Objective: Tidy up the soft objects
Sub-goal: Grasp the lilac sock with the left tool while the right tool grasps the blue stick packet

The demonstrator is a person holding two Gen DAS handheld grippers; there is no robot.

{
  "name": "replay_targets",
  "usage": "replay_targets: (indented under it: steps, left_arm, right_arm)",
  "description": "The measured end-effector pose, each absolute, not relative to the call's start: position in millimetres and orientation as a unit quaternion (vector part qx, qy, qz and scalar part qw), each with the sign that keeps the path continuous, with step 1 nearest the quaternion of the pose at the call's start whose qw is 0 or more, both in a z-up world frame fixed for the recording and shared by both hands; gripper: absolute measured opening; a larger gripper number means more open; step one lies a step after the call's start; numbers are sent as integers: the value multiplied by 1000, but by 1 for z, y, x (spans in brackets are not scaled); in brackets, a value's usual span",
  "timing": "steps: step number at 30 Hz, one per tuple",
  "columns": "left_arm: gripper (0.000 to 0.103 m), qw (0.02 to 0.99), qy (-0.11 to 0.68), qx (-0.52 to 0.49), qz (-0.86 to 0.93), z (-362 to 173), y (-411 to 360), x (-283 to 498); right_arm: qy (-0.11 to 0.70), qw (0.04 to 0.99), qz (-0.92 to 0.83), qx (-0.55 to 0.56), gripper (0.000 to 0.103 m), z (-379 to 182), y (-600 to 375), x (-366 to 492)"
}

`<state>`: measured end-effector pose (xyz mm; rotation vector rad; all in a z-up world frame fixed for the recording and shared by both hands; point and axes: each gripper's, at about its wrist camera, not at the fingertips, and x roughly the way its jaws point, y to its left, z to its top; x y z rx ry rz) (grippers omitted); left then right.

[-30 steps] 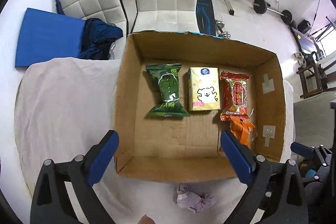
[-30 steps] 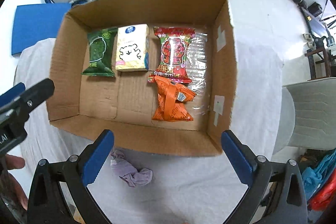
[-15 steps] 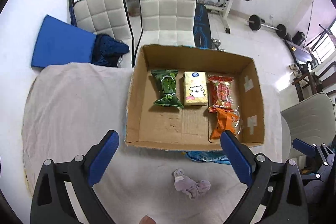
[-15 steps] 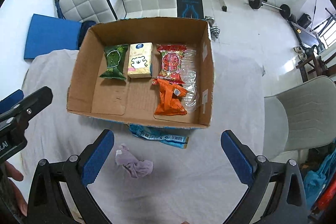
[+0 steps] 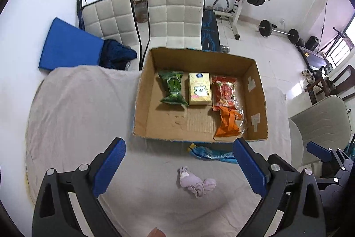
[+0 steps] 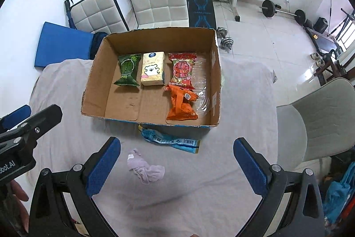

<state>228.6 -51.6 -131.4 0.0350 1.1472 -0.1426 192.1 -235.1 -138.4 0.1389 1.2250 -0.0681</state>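
An open cardboard box (image 5: 142, 103) (image 6: 93, 86) sits on the cloth-covered table. Inside lie a green packet (image 5: 173, 90) (image 6: 127, 70), a yellow tissue pack (image 5: 199, 88) (image 6: 153, 69), a red packet (image 5: 224, 92) (image 6: 182, 69) and an orange packet (image 5: 228, 122) (image 6: 180, 103). A blue packet (image 5: 210, 153) (image 6: 170, 140) lies on the cloth against the box's near wall. A crumpled lilac cloth (image 5: 196, 182) (image 6: 145, 169) lies nearer. My left gripper (image 5: 179, 170) and right gripper (image 6: 176, 167) are both open, empty, above the near table.
Two white padded chairs (image 5: 175, 17) and a blue mat (image 5: 68, 46) stand behind the table. A grey chair (image 6: 321, 121) is at the right. Gym weights (image 6: 224, 39) lie on the floor behind.
Both grippers have pulled back and up from the box. The blue packet and more of the table have come into view in front of the box.
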Motion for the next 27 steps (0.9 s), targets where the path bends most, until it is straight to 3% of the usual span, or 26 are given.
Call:
replay_targets:
  steps: [8,15,24,25,27]
  left_arm:
    - [99,814,580,-10,-31,-170,-41,234]
    - [99,697,703,-144,-15,-298,-23,213]
    - [99,604,781,-159,-19,-413,-63,203]
    - [93,603,783,-152,-23,-419,-70,202]
    - [56,605,784,-139,-23,-425,-77,201]
  right_arm:
    - [596,795,-47,102,103,-182,-265,189]
    - [635,759,-64,127,103,-242,-299,172]
    - [661,743,-9,108,103,-303,-302,174]
    - [666,739,-3,105,103,-309,-300,179]
    - [672,732,15,113,103,-326,-298,189]
